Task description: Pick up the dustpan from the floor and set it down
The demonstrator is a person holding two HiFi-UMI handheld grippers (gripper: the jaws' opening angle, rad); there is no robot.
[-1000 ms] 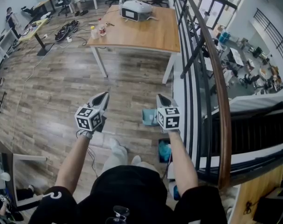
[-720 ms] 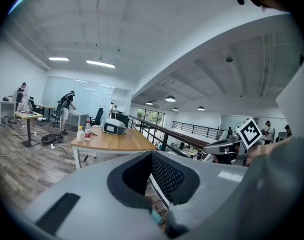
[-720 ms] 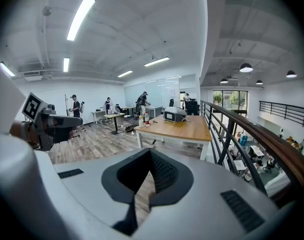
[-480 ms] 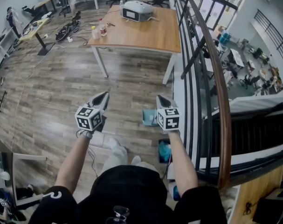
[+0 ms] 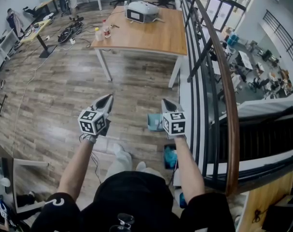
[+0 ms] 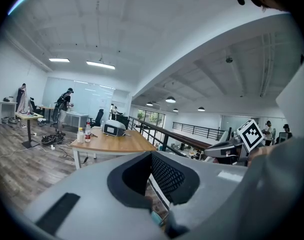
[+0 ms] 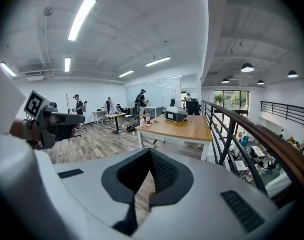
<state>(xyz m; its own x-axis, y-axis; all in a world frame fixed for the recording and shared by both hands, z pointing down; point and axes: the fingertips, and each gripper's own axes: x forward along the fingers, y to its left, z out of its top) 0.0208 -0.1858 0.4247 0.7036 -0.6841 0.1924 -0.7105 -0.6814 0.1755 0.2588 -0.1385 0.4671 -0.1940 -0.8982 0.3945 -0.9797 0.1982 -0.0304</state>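
A pale teal dustpan [image 5: 154, 122] lies on the wood floor, just left of my right gripper and partly hidden by its marker cube. My right gripper [image 5: 165, 102] is held above the floor with its jaws shut on nothing; they meet in the right gripper view [image 7: 150, 152]. My left gripper [image 5: 107, 98] hangs level with it to the left, well apart from the dustpan, and it too is shut and empty [image 6: 151, 155]. A teal sliver of the dustpan [image 6: 156, 218] peeks out below the left jaws. Each gripper shows in the other's view: the right gripper [image 6: 223, 149], the left gripper [image 7: 66, 120].
A wooden table [image 5: 156, 37] stands ahead with a white machine [image 5: 140, 11] and bottles [image 5: 106, 30] on it. A dark railing [image 5: 222, 66] runs along the right, with a drop beyond it. A blue thing [image 5: 170, 155] lies by my feet. Cables and desks are far left.
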